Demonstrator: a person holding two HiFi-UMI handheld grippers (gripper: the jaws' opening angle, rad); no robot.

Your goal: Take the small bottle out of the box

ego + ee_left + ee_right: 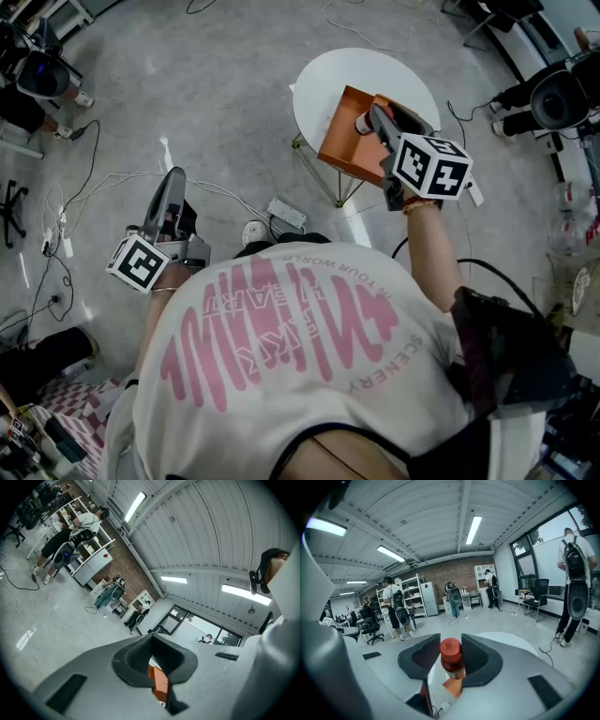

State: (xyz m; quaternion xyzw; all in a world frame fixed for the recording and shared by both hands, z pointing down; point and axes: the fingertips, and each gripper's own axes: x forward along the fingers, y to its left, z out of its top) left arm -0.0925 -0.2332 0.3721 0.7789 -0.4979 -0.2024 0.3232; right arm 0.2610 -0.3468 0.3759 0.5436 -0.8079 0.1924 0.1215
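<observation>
Right gripper (451, 654) clamped on small bottle (452, 665), red cap up, held over orange box (337, 141) on white table (323, 80). Extraction step, likely near done. Left gripper (152, 660) off aside, jaws seemingly together, empty. Next: carry bottle clear, set it down.

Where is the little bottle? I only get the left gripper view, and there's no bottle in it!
Observer: The right gripper has it. Its jaws are clamped on the bottle, red cap up.
Operator: Is it out yet?
Observer: It's over the orange box, but I can't tell if it's clear of the rim.
Operator: What's the box sitting on?
Observer: A round white table. Your left gripper is off to the side, over the floor.
</observation>
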